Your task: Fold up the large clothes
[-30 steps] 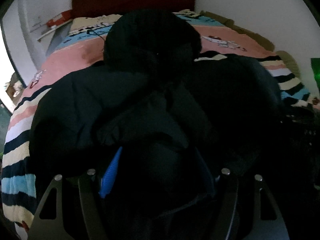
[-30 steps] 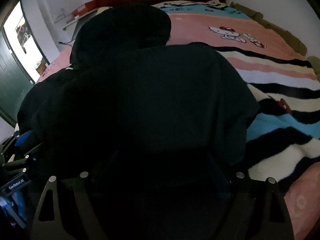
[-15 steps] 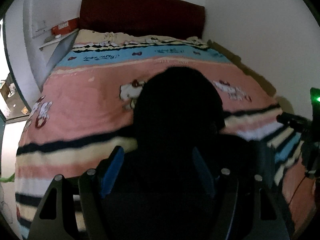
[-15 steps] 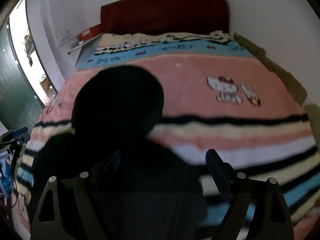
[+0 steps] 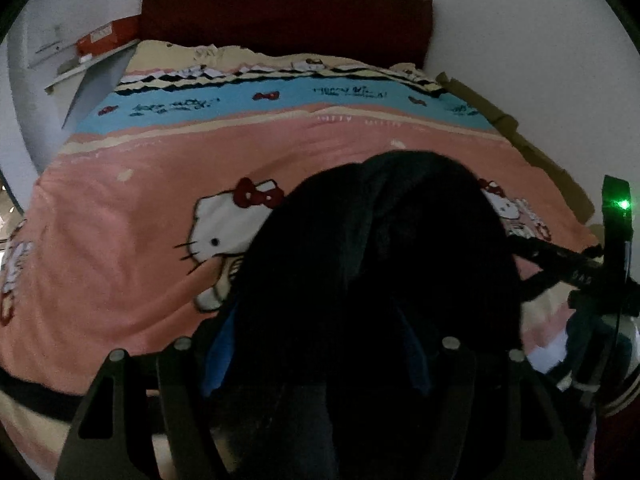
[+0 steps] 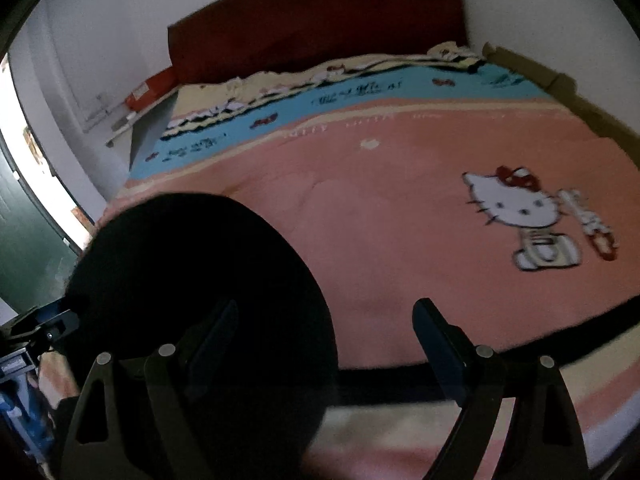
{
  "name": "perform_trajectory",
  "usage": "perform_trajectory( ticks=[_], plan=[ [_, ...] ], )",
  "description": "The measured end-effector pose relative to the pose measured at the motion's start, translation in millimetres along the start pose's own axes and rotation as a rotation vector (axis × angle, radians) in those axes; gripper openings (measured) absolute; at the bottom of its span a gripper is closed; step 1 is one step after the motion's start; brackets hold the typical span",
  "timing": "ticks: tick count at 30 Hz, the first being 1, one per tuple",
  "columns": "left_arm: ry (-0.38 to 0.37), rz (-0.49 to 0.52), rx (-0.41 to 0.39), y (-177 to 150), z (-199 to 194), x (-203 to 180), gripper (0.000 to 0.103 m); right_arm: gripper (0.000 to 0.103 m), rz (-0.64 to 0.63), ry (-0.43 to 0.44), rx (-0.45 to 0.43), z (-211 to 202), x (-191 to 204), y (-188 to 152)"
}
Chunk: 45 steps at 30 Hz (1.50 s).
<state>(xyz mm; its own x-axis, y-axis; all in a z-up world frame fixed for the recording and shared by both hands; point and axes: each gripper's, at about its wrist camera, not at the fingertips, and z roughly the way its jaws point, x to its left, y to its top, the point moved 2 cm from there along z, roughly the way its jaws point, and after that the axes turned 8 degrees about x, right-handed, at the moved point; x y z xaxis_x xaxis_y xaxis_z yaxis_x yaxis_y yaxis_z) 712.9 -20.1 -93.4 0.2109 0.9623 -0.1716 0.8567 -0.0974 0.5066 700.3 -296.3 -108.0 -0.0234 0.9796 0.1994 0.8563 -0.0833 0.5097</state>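
Left gripper (image 5: 316, 328): jaws set wide, blue pads (image 5: 218, 360) on either side of a thick bunch of dark jacket (image 5: 380, 260) that fills the whole gap and touches both, so apparently clamped on it; bulk of the cloth humped up just ahead of the fingers, rounded like a hood, over the middle of the pink bedspread (image 5: 140, 260) and hiding part of the white cat print (image 5: 228, 224). Right gripper (image 6: 326, 312): jaws spread wide and gripping nothing; same jacket over and around the left-hand finger only, right-hand finger (image 6: 436, 344) bare, pink cloth and a black stripe showing in the gap. Seen from the left wrist, at the right edge, the other tool's dark frame with a green light (image 5: 622, 203), just beside the jacket's flank. Further out, blue band with lettering (image 5: 280, 98) across the spread; beyond it a dark red headboard (image 5: 280, 12) against a white wall; at the left of the bed a shelf with a red box (image 5: 108, 34); green door (image 6: 24, 248) at the far left in the right wrist view.
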Motion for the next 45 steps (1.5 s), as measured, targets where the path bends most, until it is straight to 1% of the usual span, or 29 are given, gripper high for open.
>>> perform_trajectory(
  ticks=[1, 4, 5, 6, 7, 8, 9, 10, 11, 12, 13, 14, 16, 19, 23, 27, 31, 32, 36, 38, 39, 41, 43, 45],
  plan=[
    [-0.002, 0.0, 0.003, 1, 10, -1, 0.07, 0.088, -0.001, 0.009, 0.006, 15, 2, 2],
    [0.011, 0.017, 0.006, -1, 27, -3, 0.067, 0.087, -0.002, 0.036, 0.009, 38, 6, 5],
    [0.01, 0.023, 0.005, -2, 31, -3, 0.066, 0.081, -0.009, 0.038, 0.006, 44, 8, 6],
    [0.005, 0.026, 0.007, -3, 33, -4, 0.061, 0.076, -0.019, 0.044, 0.007, 49, 10, 6],
    [-0.001, 0.027, 0.01, -4, 35, -3, 0.051, 0.063, -0.027, 0.049, 0.014, 52, 12, 6],
    [-0.004, 0.024, 0.013, -3, 37, -2, 0.046, 0.052, -0.042, 0.053, 0.026, 57, 15, 6],
    [-0.007, 0.018, 0.018, -3, 39, -1, 0.036, 0.046, -0.059, 0.054, 0.032, 60, 18, 5],
    [-0.008, 0.01, 0.023, -4, 40, 1, 0.025, 0.036, -0.07, 0.052, 0.034, 61, 21, 5],
    [-0.004, 0.003, 0.025, -5, 39, 2, 0.02, 0.026, -0.084, 0.052, 0.034, 61, 25, 4],
    [0.002, -0.002, 0.023, -5, 38, 1, 0.014, 0.022, -0.095, 0.056, 0.033, 59, 28, 3],
    [0.011, -0.01, 0.016, -7, 34, 2, 0.011, 0.017, -0.103, 0.059, 0.031, 55, 31, 1],
    [0.012, -0.015, 0.011, -9, 30, 2, 0.01, 0.014, -0.109, 0.066, 0.03, 50, 33, 0],
    [0.009, -0.017, -0.004, -15, 13, -1, 0.009, 0.012, -0.125, 0.093, 0.024, 35, 39, -4],
    [-0.005, -0.015, -0.017, -25, -16, -7, 0.008, 0.011, -0.168, 0.106, 0.024, 6, 48, -13],
    [-0.029, 0.002, -0.039, -51, -68, -15, 0.008, 0.01, -0.208, 0.134, 0.009, -48, 56, -33],
    [-0.045, 0.015, -0.055, -86, -117, -21, 0.008, 0.009, -0.247, 0.149, -0.015, -110, 61, -67],
    [-0.057, 0.023, -0.081, -122, -159, -27, 0.008, 0.009, -0.248, 0.168, -0.04, -157, 59, -108],
    [-0.068, 0.02, -0.087, -136, -170, -28, 0.008, 0.009, -0.246, 0.175, -0.049, -167, 58, -121],
    [-0.087, 0.048, -0.092, -179, -191, -36, 0.008, 0.009, -0.232, 0.215, -0.096, -205, 57, -171],
    [-0.098, 0.078, -0.107, -206, -200, -41, 0.008, 0.009, -0.231, 0.226, -0.111, -219, 60, -195],
    [-0.107, 0.088, -0.115, -217, -203, -42, 0.008, 0.01, -0.229, 0.23, -0.117, -224, 60, -205],
    [-0.151, 0.088, -0.131, -240, -210, -41, 0.008, 0.01, -0.222, 0.224, -0.114, -229, 62, -229],
    [-0.155, 0.114, -0.143, -262, -214, -43, 0.008, 0.01, -0.209, 0.228, -0.107, -234, 62, -252],
    [-0.154, 0.139, -0.145, -277, -213, -49, 0.008, 0.01, -0.208, 0.233, -0.104, -238, 63, -273]
  ],
)
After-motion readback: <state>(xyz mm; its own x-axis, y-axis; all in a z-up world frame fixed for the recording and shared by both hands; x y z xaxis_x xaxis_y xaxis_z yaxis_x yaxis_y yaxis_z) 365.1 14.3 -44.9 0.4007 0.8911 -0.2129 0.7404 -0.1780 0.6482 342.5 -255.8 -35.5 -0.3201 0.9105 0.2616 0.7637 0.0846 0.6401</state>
